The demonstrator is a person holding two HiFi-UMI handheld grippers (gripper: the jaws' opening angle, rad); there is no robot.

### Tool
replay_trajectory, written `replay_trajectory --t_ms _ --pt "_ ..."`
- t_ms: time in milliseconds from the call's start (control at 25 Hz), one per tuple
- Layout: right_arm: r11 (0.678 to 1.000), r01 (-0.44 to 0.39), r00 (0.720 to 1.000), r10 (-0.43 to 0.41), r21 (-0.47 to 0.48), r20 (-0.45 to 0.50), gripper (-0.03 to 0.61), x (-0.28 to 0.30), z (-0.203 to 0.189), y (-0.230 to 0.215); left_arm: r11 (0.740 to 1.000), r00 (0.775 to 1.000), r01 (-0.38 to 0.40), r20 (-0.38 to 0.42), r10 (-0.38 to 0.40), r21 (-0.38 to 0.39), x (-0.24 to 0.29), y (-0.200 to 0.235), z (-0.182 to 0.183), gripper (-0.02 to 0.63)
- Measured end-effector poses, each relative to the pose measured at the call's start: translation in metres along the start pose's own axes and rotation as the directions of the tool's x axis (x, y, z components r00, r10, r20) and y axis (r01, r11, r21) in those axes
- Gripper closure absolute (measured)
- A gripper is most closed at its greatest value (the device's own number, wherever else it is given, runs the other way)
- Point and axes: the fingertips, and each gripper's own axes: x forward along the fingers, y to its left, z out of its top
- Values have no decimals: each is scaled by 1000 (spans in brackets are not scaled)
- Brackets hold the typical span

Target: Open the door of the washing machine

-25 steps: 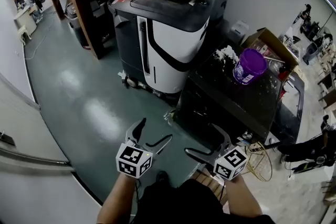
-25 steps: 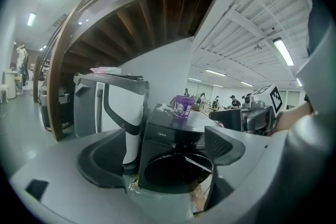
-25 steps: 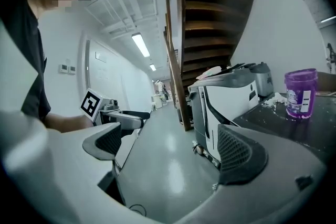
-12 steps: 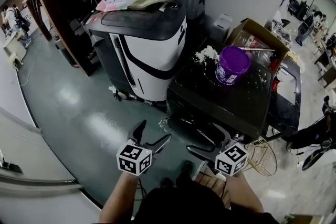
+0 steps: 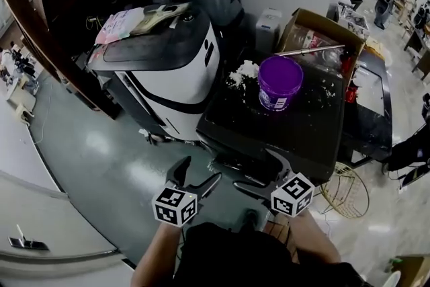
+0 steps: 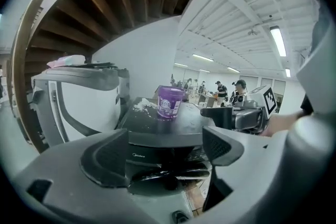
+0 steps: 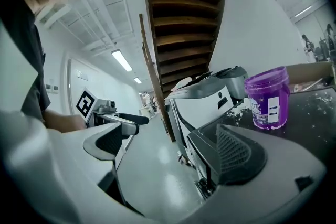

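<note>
Well, purple tub (image 5: 280, 82): I saw it upright on the washing machine's top, lidless, with a white label; I could not tell what was in it.
Cardboard box (image 5: 321, 29): open, behind the tub against the wall; its contents were too cluttered for me to name.
Wire basket (image 5: 345, 189): on the floor at the machine's right corner.
Washing machine (image 5: 282, 128): black, low, standing straight ahead of me, just right of a white-and-black appliance (image 5: 164, 74). White powder (image 5: 240, 72) lay scattered over its top.
Machine front: in the left gripper view I saw a dark panel with a small brand mark above a glossy black rounded part; I could not tell how the door sat.
Left gripper (image 5: 197, 175): jaws spread apart, nothing between them, short of the machine's front.
Right gripper (image 5: 256, 173): jaws likewise wide apart and empty, near the front lower edge, not touching it.
</note>
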Motion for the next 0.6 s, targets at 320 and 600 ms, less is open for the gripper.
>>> replay_trajectory --t_ms 320,600 --pt "995 100 994 -99 12 -45 3 13 -7 -20 993 992 119 -41 -119 -5 46 13 -9 155" --pt "963 264 963 -260 58 -68 3 33 -18 -23 959 958 279 -84 -274 59 73 40 -9 161"
